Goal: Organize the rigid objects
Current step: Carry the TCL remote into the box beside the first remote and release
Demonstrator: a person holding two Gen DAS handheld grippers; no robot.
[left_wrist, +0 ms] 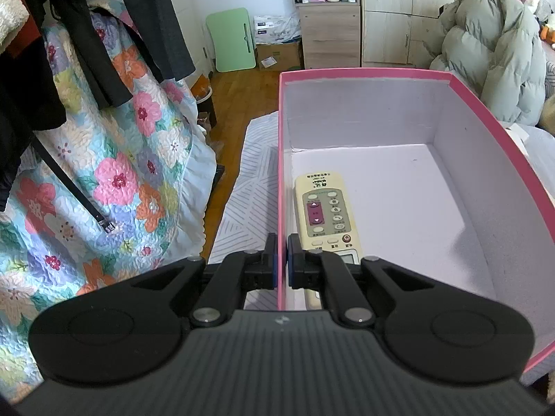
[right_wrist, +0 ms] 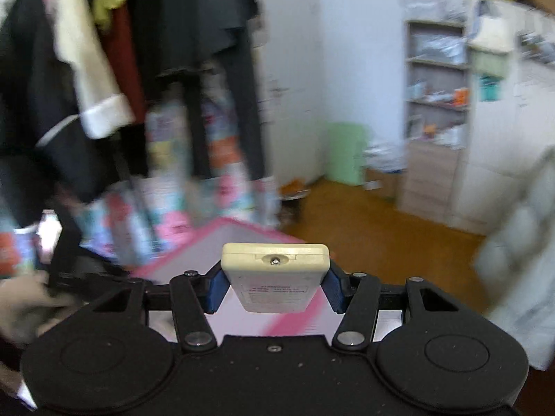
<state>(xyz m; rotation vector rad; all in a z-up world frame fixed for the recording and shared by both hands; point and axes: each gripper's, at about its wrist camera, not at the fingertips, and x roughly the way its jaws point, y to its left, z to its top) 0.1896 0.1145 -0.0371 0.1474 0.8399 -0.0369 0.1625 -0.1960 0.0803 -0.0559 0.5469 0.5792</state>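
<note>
A pink box [left_wrist: 485, 118] with a white inside stands on the bed. A cream remote control [left_wrist: 324, 213] lies face up on its floor by the left wall. My left gripper [left_wrist: 282, 253] is shut on the box's left wall [left_wrist: 281, 173], one finger outside and one inside. My right gripper [right_wrist: 275, 286] is shut on a second cream remote control [right_wrist: 275, 274] and holds it in the air, its back side up, above the pink box [right_wrist: 222, 239]. The right wrist view is blurred.
A flowered quilt [left_wrist: 121, 180] and dark clothes [left_wrist: 79, 34] hang at the left. A striped bed sheet [left_wrist: 246, 190] lies under the box. A grey puffer jacket [left_wrist: 496, 45] is piled at the right. Wooden floor, a green folding table [left_wrist: 232, 40] and cabinets [left_wrist: 329, 31] stand behind.
</note>
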